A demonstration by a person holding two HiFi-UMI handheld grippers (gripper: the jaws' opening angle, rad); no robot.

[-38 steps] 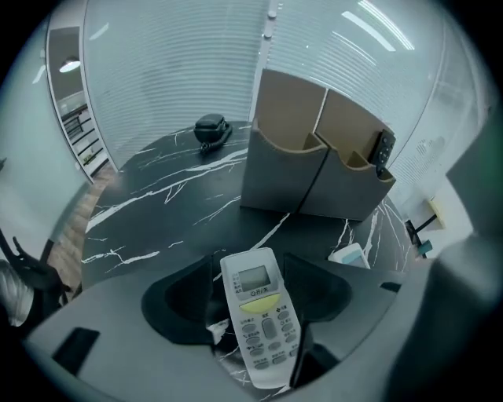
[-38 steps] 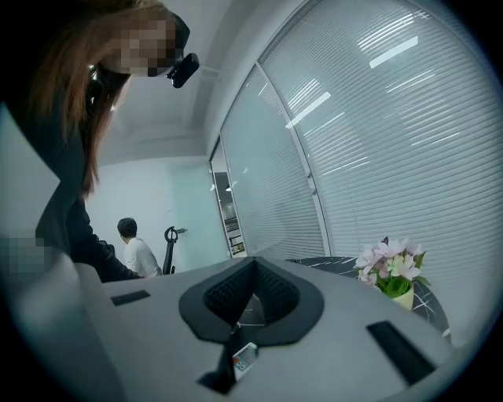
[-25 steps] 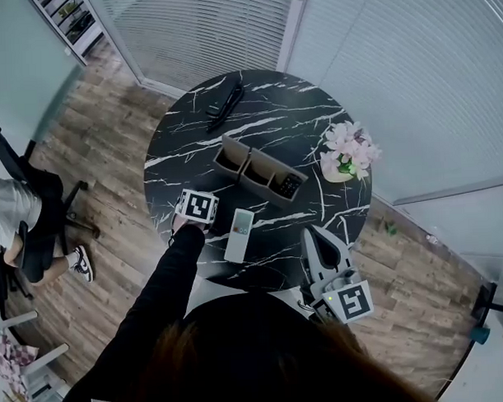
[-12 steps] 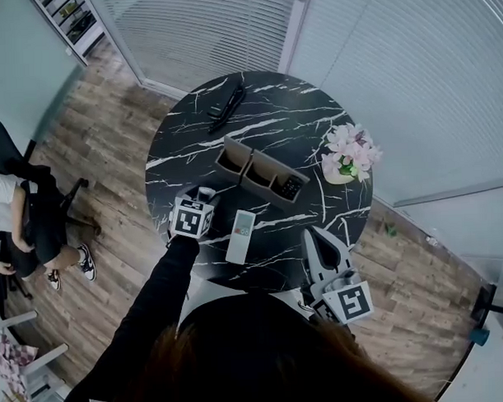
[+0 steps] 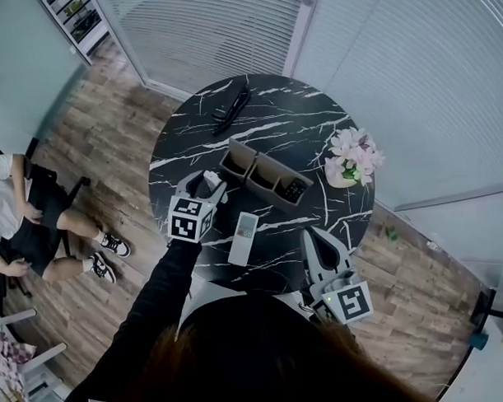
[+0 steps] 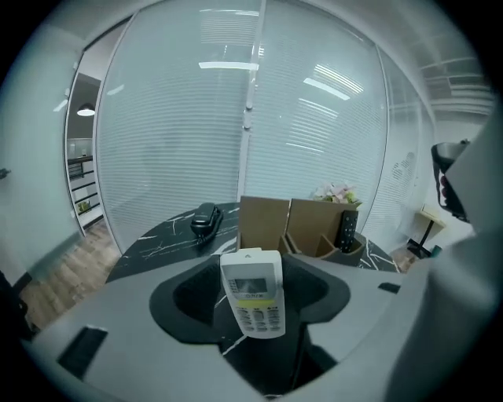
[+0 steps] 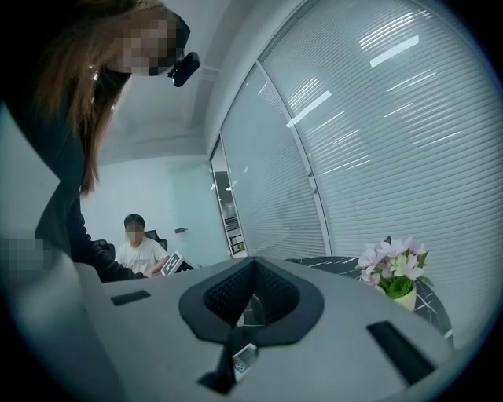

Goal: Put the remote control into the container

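Note:
The white remote control [image 5: 244,237] lies flat on the black marble table [image 5: 192,149], in front of the brown three-part container [image 5: 247,165]. My left gripper [image 5: 206,181] hangs above the table, left of the remote. Its jaws stand wide and have just been closing slightly, with nothing pressed between the pads. In the left gripper view the remote [image 6: 253,292] shows through the gap, with the container [image 6: 266,224] behind it. My right gripper [image 5: 317,237] rests shut at the table's near right edge. Its view shows the remote [image 7: 244,359] small and low.
A black remote [image 5: 291,189] stands in the container's right compartment. A black handset [image 5: 230,110] lies at the table's far side, and pink flowers [image 5: 351,155] stand at the right. A person [image 5: 21,220] sits on a chair at the left. Glass walls with blinds stand behind.
My left gripper has lifted off the table beside the remote and tilted up towards the container. The remote and the right gripper have stayed put. The seated person has shifted.

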